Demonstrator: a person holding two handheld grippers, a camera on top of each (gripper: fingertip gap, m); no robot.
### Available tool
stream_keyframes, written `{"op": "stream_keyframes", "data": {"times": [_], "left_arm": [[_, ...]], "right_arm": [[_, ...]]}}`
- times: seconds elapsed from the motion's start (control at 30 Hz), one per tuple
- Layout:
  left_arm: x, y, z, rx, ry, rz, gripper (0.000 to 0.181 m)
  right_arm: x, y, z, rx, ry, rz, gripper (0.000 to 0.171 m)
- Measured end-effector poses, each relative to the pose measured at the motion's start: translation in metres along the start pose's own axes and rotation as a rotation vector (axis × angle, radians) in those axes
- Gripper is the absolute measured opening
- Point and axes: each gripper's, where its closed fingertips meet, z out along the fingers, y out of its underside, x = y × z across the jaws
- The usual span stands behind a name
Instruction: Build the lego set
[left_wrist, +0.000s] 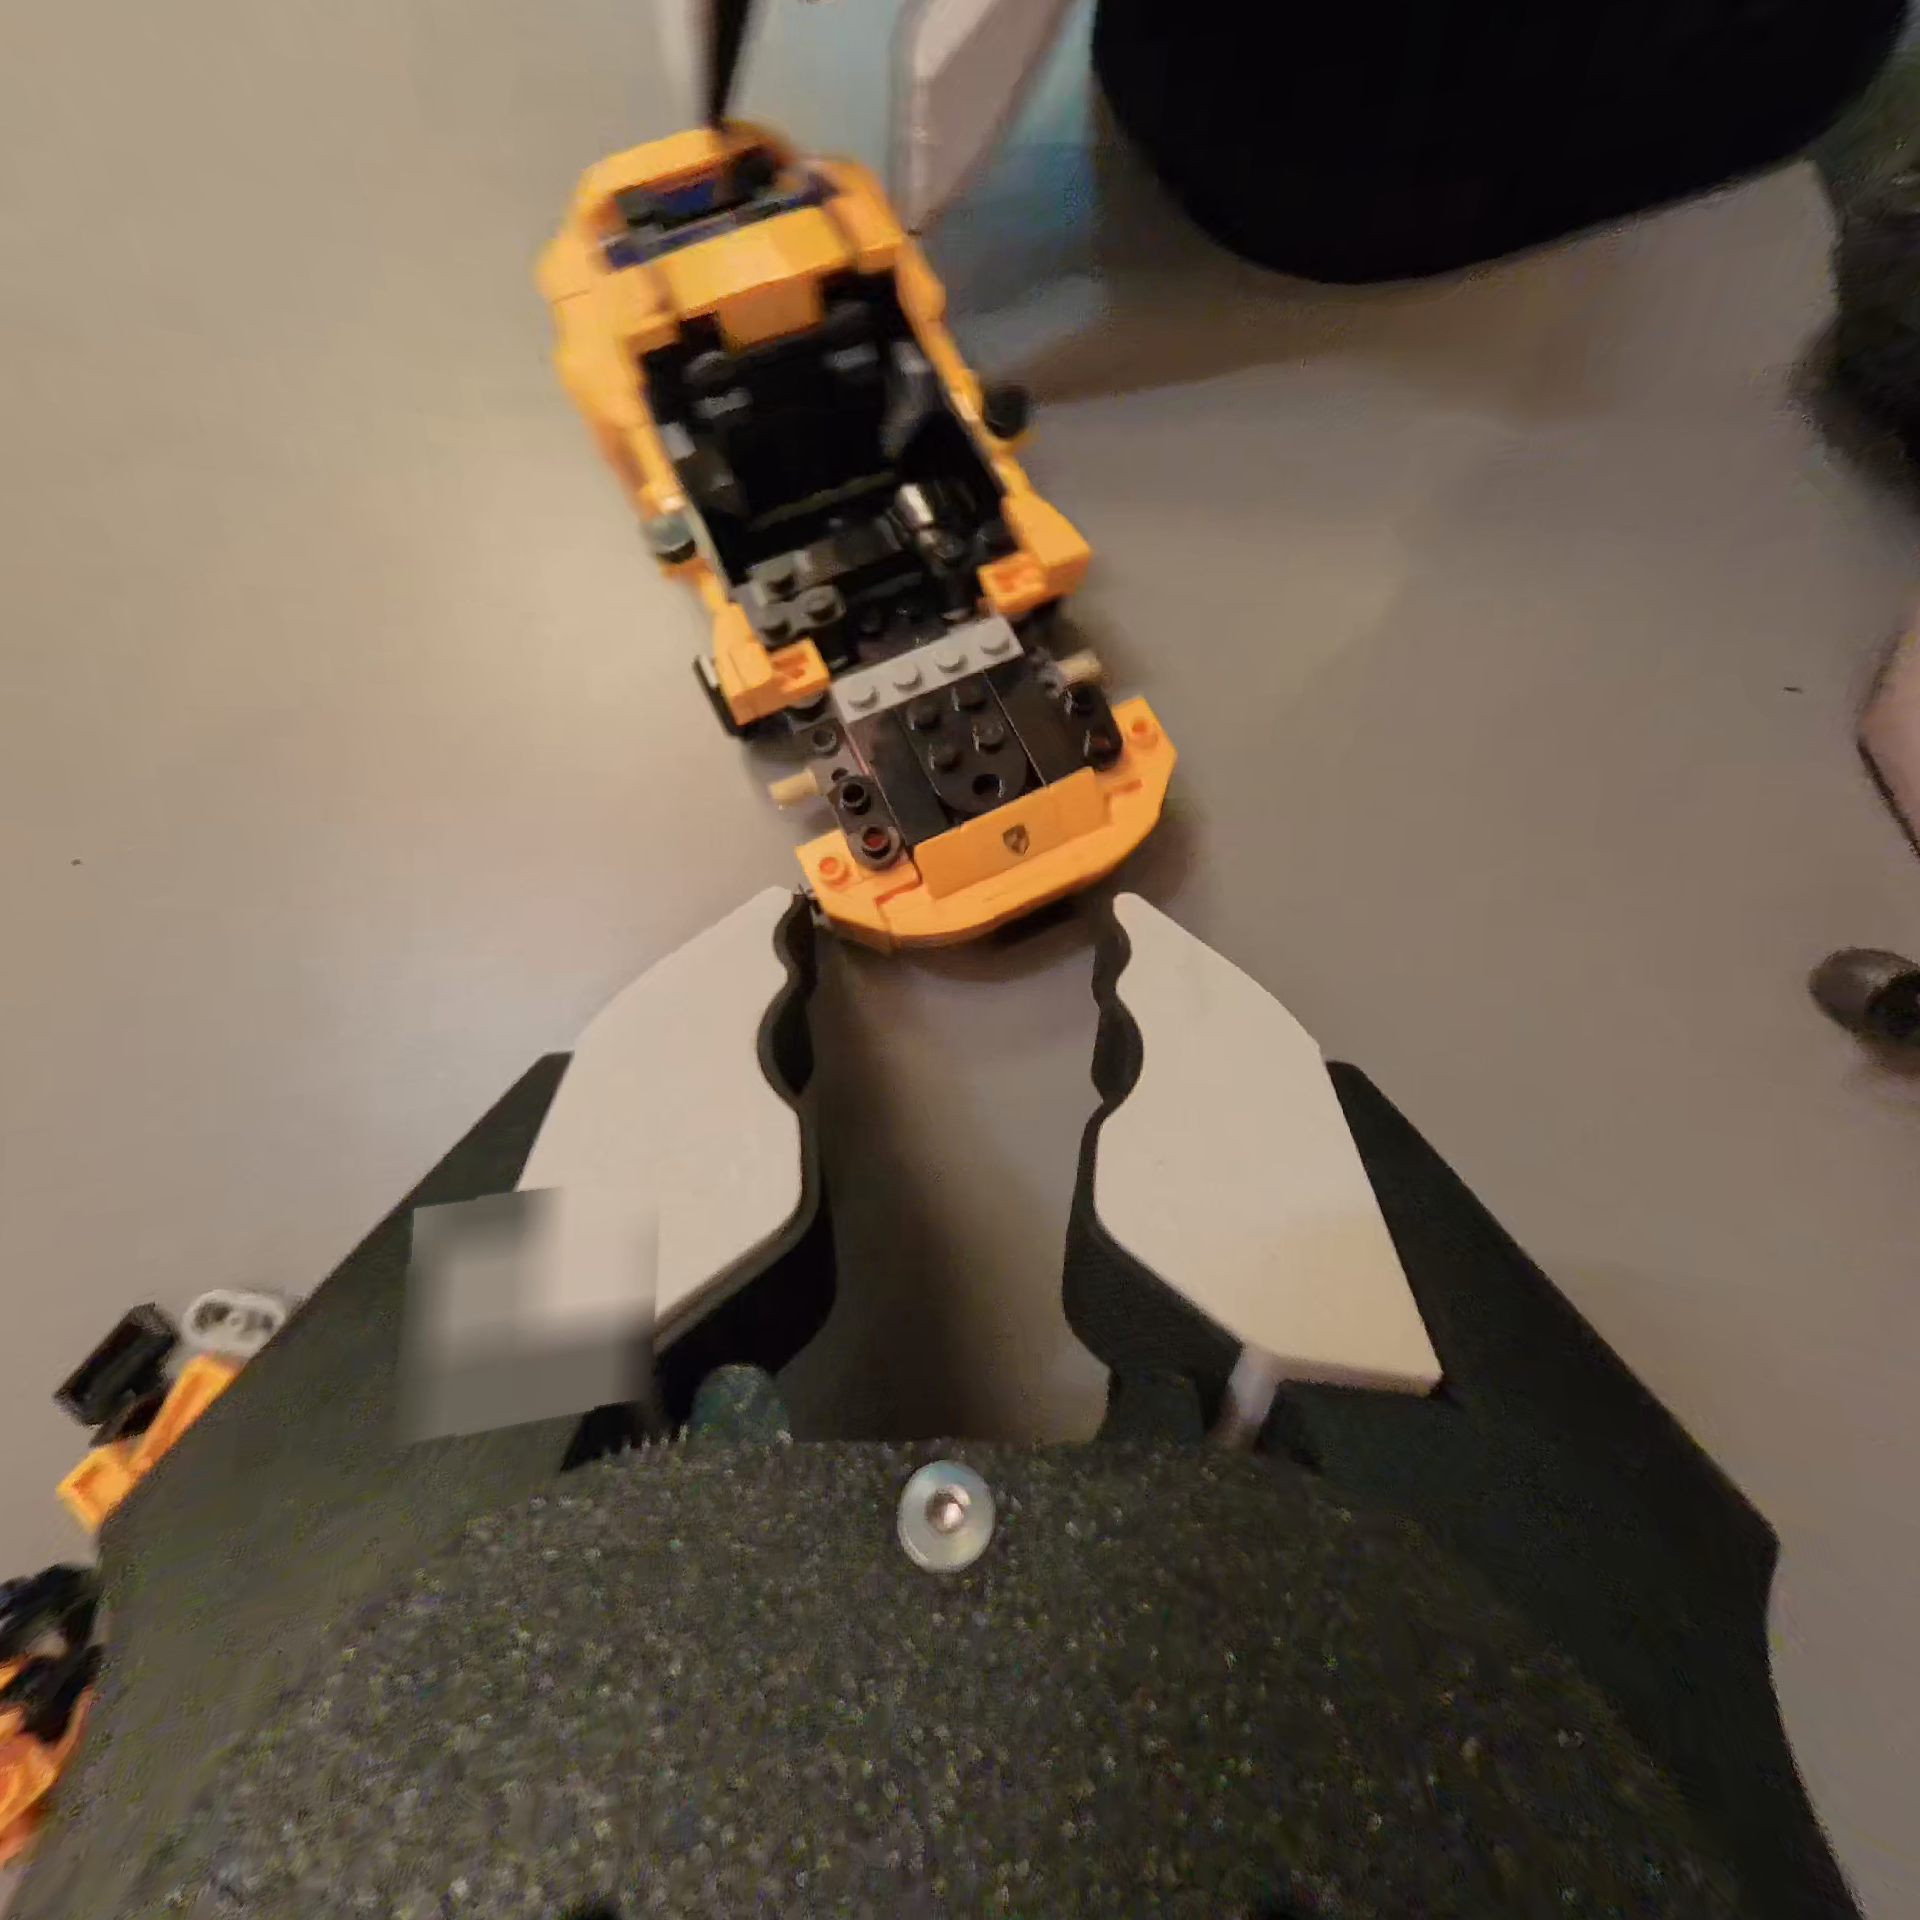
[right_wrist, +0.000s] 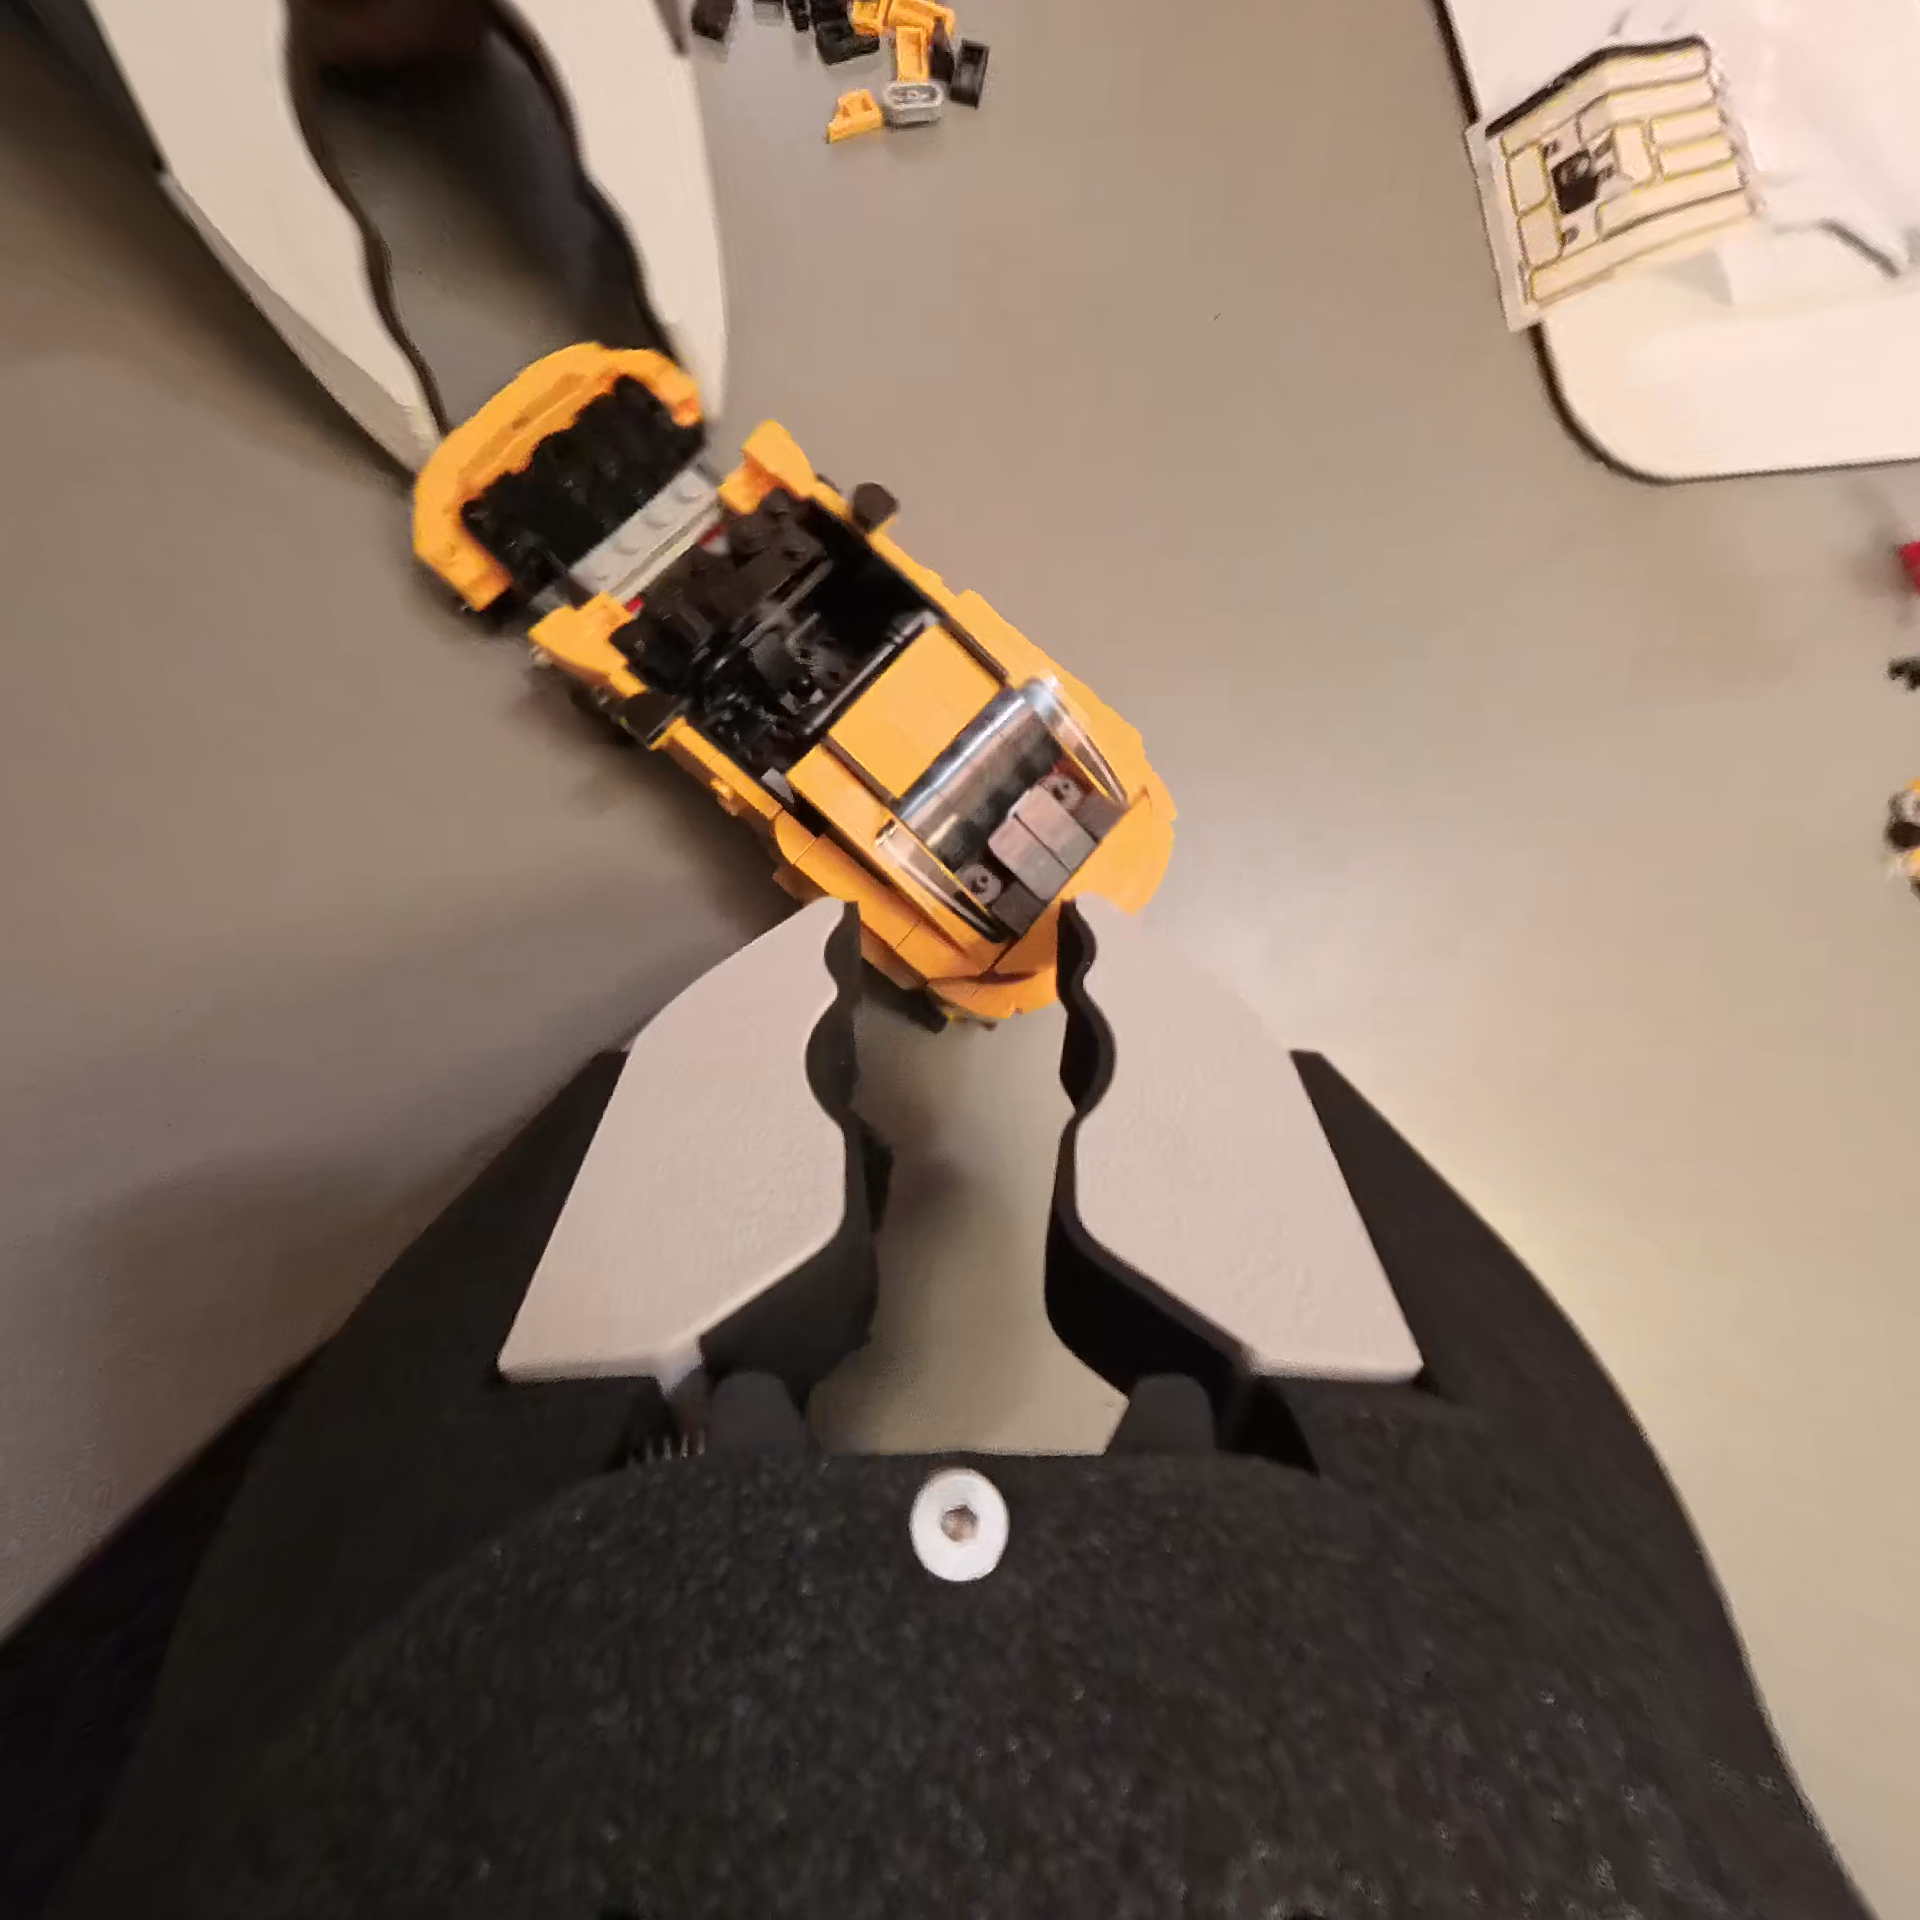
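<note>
Fingers of the left gripper stand spread at the orange car's nose; the right gripper brackets its tail (contact unclear). Its long axis runs between both on the table.

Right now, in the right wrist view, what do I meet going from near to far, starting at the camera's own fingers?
Right hand-held gripper → orange lego car, its rear end between the fingers → left hand-held gripper at the car's front end → loose lego pieces at the far edge of the grey table.
</note>
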Motion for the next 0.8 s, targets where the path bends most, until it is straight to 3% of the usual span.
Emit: {"op": "stream_keyframes", "data": {"times": [0.23, 0.4, 0.53, 0.63, 0.8], "left_arm": [[0.016, -0.003, 0.002, 0.004, 0.054, 0.064, 0.045], [0.012, -0.007, 0.003, 0.028, 0.053, 0.083, 0.05], [0.016, -0.009, 0.005, 0.029, 0.1, 0.16, 0.04], [0.023, -0.013, 0.01, 0.025, 0.128, 0.225, 0.033], [0.028, -0.016, 0.015, 0.008, 0.129, 0.279, 0.03]], "right_arm": [[0.021, -0.017, -0.003, 0.11, 0.011, 0.0, 0.036], [-0.043, -0.008, -0.009, 0.076, -0.048, 0.09, 0.036], [-0.099, -0.011, 0.008, 0.012, -0.058, 0.12, 0.036], [-0.105, -0.014, 0.021, -0.025, -0.006, 0.106, 0.037], [-0.113, -0.007, 0.029, -0.099, -0.072, 0.115, 0.036]]}}
